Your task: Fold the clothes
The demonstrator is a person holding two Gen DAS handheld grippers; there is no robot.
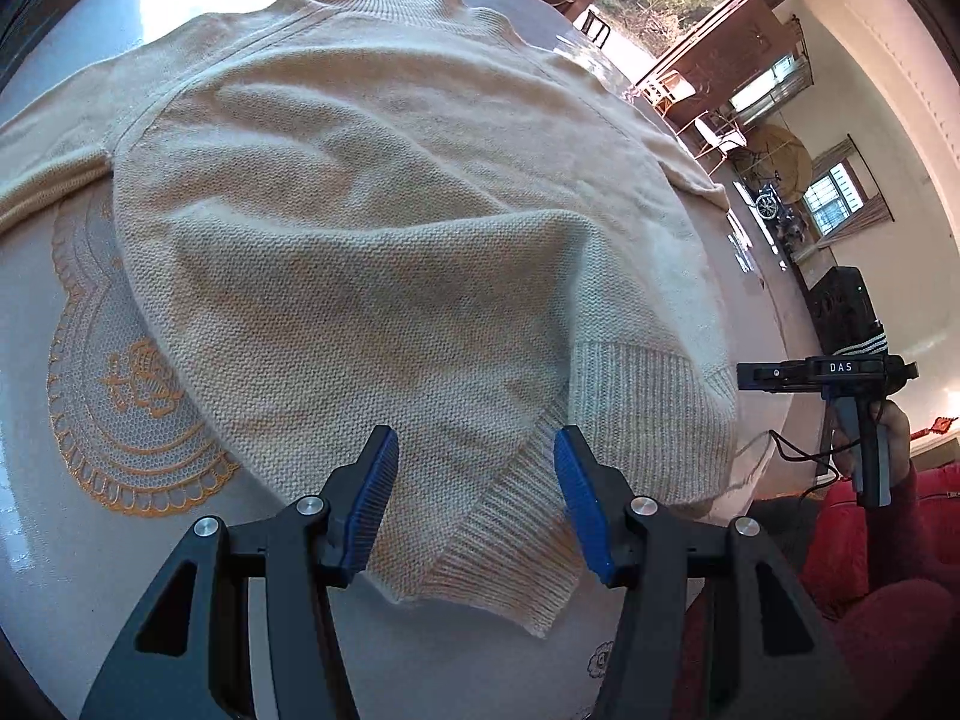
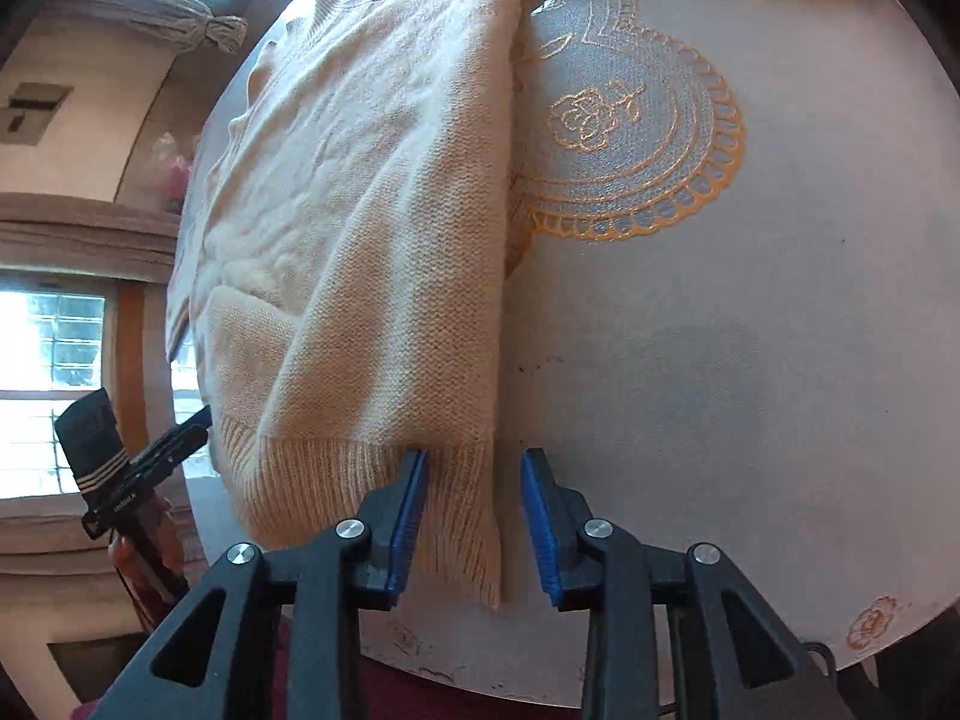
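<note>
A cream knit sweater [image 1: 372, 192] lies spread on a round table, one side folded over onto its body. In the left wrist view my left gripper [image 1: 474, 438] stands open over the folded flap's ribbed hem [image 1: 510, 516], its blue pads apart and not pressing. In the right wrist view the sweater [image 2: 372, 210] has a straight folded edge. My right gripper [image 2: 475, 456] is open astride the ribbed hem corner [image 2: 462, 516]. The fabric lies between the pads, and they do not pinch it. Each gripper shows in the other's view: the right one [image 1: 756, 373] at the table's edge, the left one [image 2: 201, 420] beside the hem.
The table wears a white cloth [image 2: 690, 360] with orange embroidered lace rounds [image 2: 630, 138] [image 1: 132, 396]. The table's near edge [image 2: 540, 684] is just under the grippers. A hand in a red sleeve [image 1: 888, 516] holds the right gripper. Chairs and windows stand beyond the far side.
</note>
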